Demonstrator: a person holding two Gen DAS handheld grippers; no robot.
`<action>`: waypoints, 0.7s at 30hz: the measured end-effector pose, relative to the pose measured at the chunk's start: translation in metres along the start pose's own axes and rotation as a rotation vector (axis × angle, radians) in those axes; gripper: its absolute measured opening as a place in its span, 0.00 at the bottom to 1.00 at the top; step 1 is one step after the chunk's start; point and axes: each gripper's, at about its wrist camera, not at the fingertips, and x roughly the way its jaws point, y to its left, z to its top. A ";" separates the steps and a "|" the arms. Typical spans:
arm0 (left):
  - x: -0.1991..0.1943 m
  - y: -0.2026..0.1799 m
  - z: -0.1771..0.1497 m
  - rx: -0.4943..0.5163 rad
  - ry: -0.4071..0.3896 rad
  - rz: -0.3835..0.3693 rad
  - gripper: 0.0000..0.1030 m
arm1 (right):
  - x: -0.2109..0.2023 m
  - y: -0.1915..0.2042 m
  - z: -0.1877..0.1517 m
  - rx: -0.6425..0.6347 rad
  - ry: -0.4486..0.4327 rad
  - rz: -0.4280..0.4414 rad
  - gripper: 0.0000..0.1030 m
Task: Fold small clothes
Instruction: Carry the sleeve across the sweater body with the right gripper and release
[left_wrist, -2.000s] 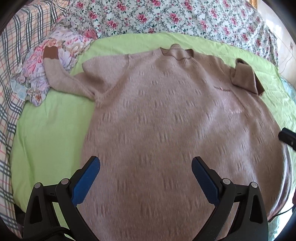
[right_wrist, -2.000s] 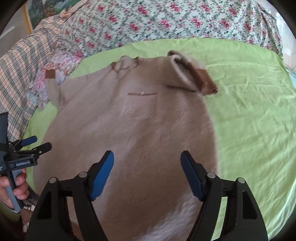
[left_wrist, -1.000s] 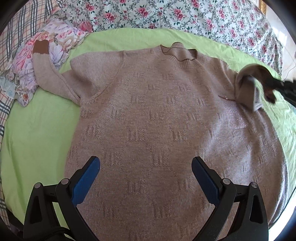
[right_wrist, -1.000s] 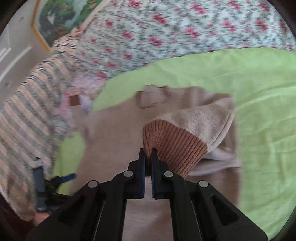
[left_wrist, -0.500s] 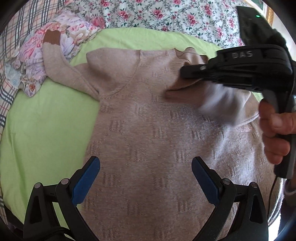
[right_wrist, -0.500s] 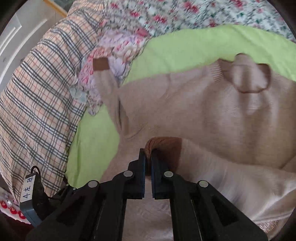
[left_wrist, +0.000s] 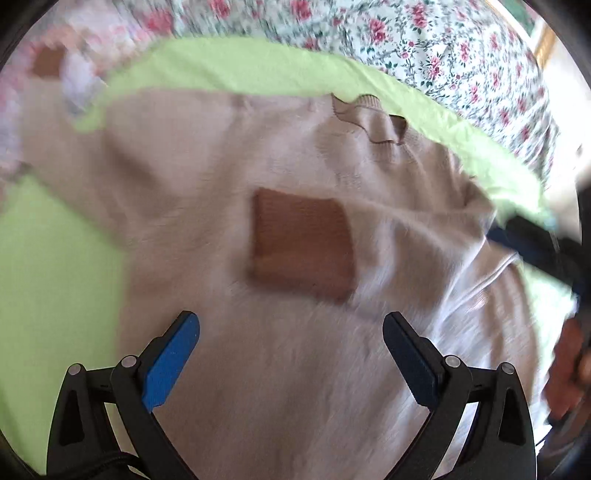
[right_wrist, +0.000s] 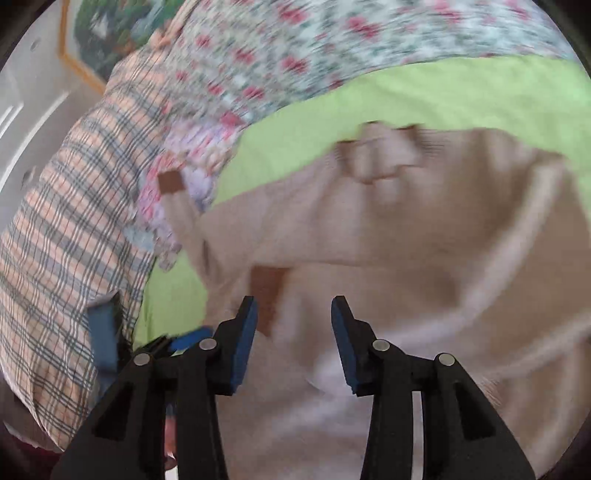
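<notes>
left wrist view, biggest thing first: the lime-green sheet (left_wrist: 55, 266) covers the bed, with floral bedding (left_wrist: 424, 44) at 12 to 2 o'clock. on the sheet lies the beige knit sweater (left_wrist: 295, 369), filling the centre, collar (left_wrist: 369, 114) toward 1 o'clock. one sleeve lies folded across the chest, its brown cuff (left_wrist: 301, 247) flat at the middle. the other sleeve's cuff (right_wrist: 170, 182) sits out at 10 o'clock in the right wrist view, on a floral cloth (right_wrist: 177, 155) beside plaid bedding (right_wrist: 62, 236).

both tools hover empty: left gripper (left_wrist: 291, 349) spread wide over the hem area, right gripper (right_wrist: 293, 328) parted just behind the folded cuff.

judgement: mirror the fold. pinch the far cuff at its ribbing, lift it low, and lay it straight across, avoiding dragging the body.
</notes>
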 end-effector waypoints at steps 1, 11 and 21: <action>0.010 0.003 0.007 -0.024 0.030 -0.045 0.97 | -0.010 -0.008 -0.005 0.018 -0.016 -0.009 0.42; 0.039 -0.012 0.042 0.007 -0.004 -0.208 0.07 | -0.060 -0.055 -0.040 0.129 -0.083 -0.074 0.43; 0.000 0.025 0.038 -0.031 -0.179 -0.225 0.14 | -0.069 -0.088 -0.026 0.126 -0.102 -0.171 0.43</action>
